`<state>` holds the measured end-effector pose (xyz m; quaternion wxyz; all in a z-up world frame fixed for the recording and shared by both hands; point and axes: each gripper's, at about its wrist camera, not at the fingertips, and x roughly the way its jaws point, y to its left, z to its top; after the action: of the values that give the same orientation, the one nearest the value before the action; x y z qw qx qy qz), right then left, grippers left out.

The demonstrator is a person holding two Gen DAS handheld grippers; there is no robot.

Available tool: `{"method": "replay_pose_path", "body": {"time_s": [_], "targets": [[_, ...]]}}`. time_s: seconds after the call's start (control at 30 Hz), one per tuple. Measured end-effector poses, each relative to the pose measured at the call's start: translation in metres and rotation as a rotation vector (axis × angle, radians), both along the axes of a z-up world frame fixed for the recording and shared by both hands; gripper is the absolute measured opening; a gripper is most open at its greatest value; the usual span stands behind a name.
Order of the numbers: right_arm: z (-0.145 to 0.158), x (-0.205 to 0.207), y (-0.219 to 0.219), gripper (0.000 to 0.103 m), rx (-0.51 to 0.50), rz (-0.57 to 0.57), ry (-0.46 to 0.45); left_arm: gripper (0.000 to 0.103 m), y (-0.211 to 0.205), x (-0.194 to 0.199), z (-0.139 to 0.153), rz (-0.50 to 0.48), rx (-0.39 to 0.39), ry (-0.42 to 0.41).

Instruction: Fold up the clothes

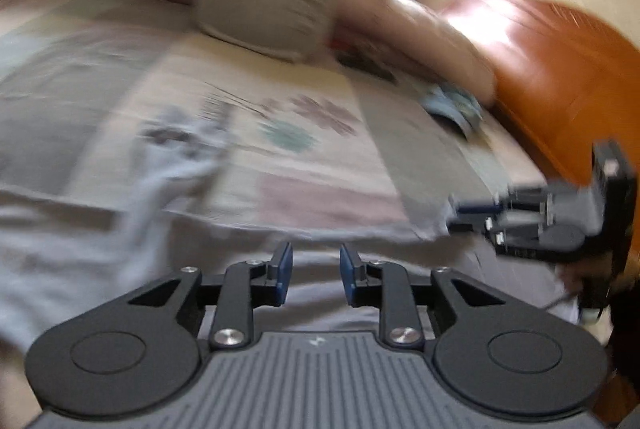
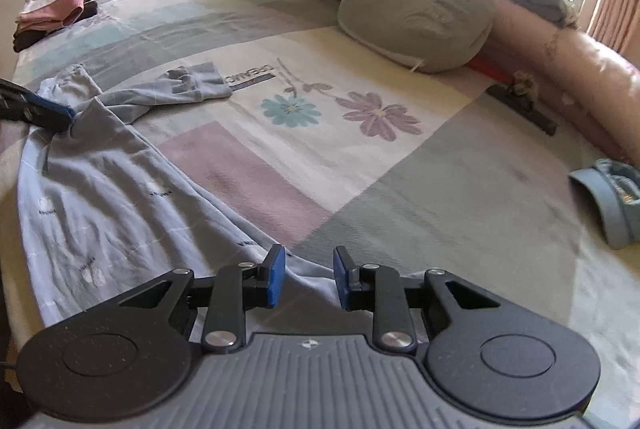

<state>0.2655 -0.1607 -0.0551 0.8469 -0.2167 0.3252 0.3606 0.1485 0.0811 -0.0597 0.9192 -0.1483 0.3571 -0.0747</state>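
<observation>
Both claws gape empty: right claw [image 2: 305, 279] over one grey garment [image 2: 104, 197], left claw [image 1: 316, 275] nearby. One plush cushion [image 2: 416, 17] and one folded stack [image 2: 54, 13] sit on the bed [image 2: 440, 189].

Ahead of your right tongs [image 2: 305, 277] the bed [image 2: 440, 165] lies flat and bare across its flowered middle, so you can pass there freely. On your left the grey garment [image 2: 100, 189] sprawls toward the left tongs [image 2: 52, 115]. The far edge is walled by a grey cushion [image 2: 416, 17] and rolled pink bedding [image 2: 560, 69]. A folded pile [image 2: 52, 13] fills the far left corner, and a blue item [image 2: 612, 201] sits at the right edge.
</observation>
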Motion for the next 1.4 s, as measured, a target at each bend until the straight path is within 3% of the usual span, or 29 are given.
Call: {"method": "replay_pose_path", "body": {"time_s": [0.17, 0.4, 0.57, 0.73, 0.87, 1.0, 1.13, 1.2, 1.27, 1.4], "targets": [[0.0, 0.004, -0.005, 0.028, -0.03, 0.019, -0.032, 0.025, -0.034, 0.016, -0.03, -0.063, 0.025, 0.066], [-0.028, 0.004, 0.007, 0.027, -0.156, 0.129, -0.024, 0.029, -0.035, 0.008, -0.038, -0.092, 0.043, 0.05], [-0.028, 0.004, 0.007, 0.008, -0.146, 0.096, -0.047, 0.034, -0.033, 0.01, -0.036, -0.082, 0.034, 0.022], [-0.025, 0.025, 0.001, 0.007, -0.01, -0.056, -0.029, 0.036, -0.025, 0.015, -0.036, -0.066, 0.054, 0.037], [-0.011, 0.024, -0.014, 0.016, 0.08, -0.108, 0.011, 0.035, -0.021, 0.017, -0.032, -0.073, 0.064, 0.037], [0.0, -0.001, -0.035, 0.049, 0.076, -0.172, 0.017, 0.039, -0.025, 0.02, -0.021, -0.111, 0.062, 0.002], [-0.009, -0.029, -0.057, 0.054, 0.047, -0.26, 0.031, 0.04, -0.051, 0.042, -0.007, -0.185, 0.091, -0.058], [-0.017, -0.041, -0.069, 0.054, 0.045, -0.314, 0.044, 0.034, -0.063, 0.056, -0.005, -0.205, 0.112, -0.097], [-0.023, -0.051, -0.079, 0.054, 0.073, -0.356, 0.072, 0.018, -0.075, 0.071, -0.007, -0.225, 0.114, -0.118], [-0.029, -0.066, -0.092, 0.054, 0.128, -0.404, 0.098, 0.018, -0.096, 0.092, -0.02, -0.248, 0.193, -0.111]]}}
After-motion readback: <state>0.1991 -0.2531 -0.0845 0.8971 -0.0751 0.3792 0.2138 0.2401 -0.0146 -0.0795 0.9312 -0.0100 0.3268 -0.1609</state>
